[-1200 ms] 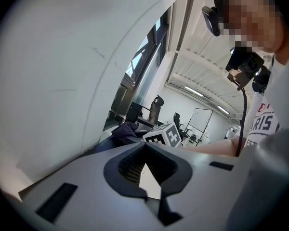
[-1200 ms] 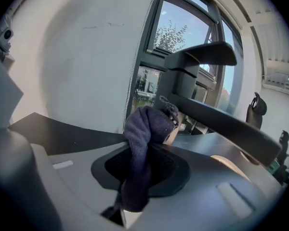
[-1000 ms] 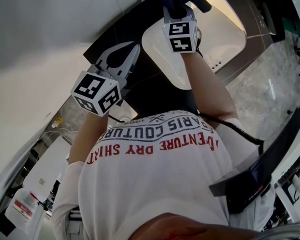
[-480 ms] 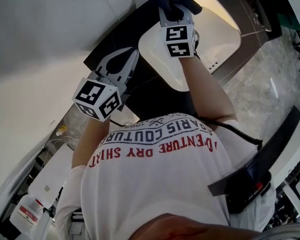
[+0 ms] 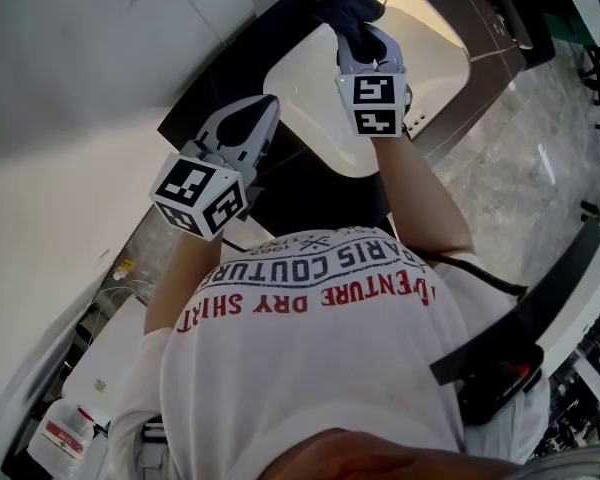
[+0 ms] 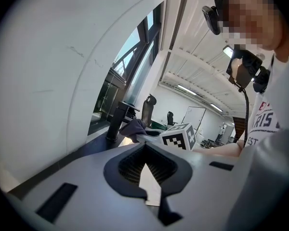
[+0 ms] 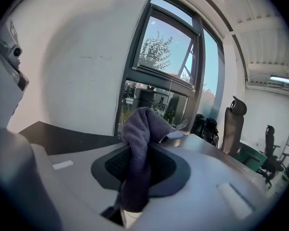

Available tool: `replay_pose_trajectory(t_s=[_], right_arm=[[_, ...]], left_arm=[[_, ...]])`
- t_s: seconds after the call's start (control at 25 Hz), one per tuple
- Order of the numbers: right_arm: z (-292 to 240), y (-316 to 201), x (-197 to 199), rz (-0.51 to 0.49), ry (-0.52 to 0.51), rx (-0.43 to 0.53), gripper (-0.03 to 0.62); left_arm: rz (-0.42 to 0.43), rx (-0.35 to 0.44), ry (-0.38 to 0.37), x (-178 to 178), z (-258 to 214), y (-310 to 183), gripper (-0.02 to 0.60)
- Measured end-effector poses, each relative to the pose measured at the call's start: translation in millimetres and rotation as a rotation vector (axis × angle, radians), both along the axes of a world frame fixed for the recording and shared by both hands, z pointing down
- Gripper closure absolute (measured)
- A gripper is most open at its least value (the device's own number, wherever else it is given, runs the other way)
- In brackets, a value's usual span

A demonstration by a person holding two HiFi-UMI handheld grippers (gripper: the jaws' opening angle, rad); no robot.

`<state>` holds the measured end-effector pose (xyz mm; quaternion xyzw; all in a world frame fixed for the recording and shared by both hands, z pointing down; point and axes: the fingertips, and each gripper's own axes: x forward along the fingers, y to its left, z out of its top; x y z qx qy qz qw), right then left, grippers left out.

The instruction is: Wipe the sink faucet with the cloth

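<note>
The wall (image 6: 48,81) stands close behind the faucet (image 6: 116,121); the sink basin (image 5: 305,93) lies open.

Purplish cloth (image 7: 142,124) pinched in right gripper (image 7: 143,162) jaws, bunched upward, perhaps dark faucet (image 7: 145,96) behind, window (image 7: 168,57) beyond

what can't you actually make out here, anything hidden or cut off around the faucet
The faucet: in the head view it is hidden behind the cloth and cut by the top edge; in the right gripper view it is mostly behind the cloth.
Whether the cloth touches the faucet: left gripper view, too small to tell.
Tips of the right tool: head view, buried in the cloth.
</note>
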<state>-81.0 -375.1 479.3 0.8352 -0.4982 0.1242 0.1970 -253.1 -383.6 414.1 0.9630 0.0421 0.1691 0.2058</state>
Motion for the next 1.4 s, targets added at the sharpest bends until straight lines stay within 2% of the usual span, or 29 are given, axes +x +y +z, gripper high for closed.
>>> replay_pose_trajectory(t_s=[0.24, 0.36, 0.52, 0.72, 0.84, 1.0, 1.12, 1.24, 1.4], right_arm=[[6.8, 38.6, 14.5, 0.056, 0.001, -0.011, 0.522], [8.1, 43.1, 16.8, 0.052, -0.022, -0.007, 0.522], [-3.9, 40.5, -2.9, -0.049, -0.038, 0.018, 0.522], [-39.6, 47.2, -55.5, -0.203, -0.163, 0.107, 0.522], [-75.1, 52.5, -79.9, -0.292, -0.196, 0.148, 0.522], [-113.3, 69.8, -98.8, -0.399, -0.206, 0.187, 0.522], [-124.8, 98.9, -100.7, -0.493, -0.208, 0.198, 0.522], [-130.2, 145.6, -92.9, -0.601, -0.216, 0.210, 0.522], [-139.3, 237.0, -70.7, -0.766, -0.206, 0.232, 0.522]], left_arm=[[0.039, -0.005, -0.009, 10.7, 5.1, 18.4, 0.580], [0.047, -0.001, -0.009, 11.0, 4.6, 21.8, 0.580], [0.046, 0.017, 0.009, 8.1, -1.7, 25.7, 0.580], [0.025, 0.009, 0.031, -7.4, -10.2, 37.8, 0.580], [0.007, 0.019, 0.048, -15.3, -28.8, 46.1, 0.581], [-0.070, 0.052, 0.059, -25.8, -56.6, 61.0, 0.580], [-0.142, 0.078, 0.052, -23.0, -65.0, 92.6, 0.580], [-0.230, 0.113, 0.049, -9.3, -67.7, 141.3, 0.580], [-0.401, 0.161, 0.083, 16.3, -72.9, 234.9, 0.580]])
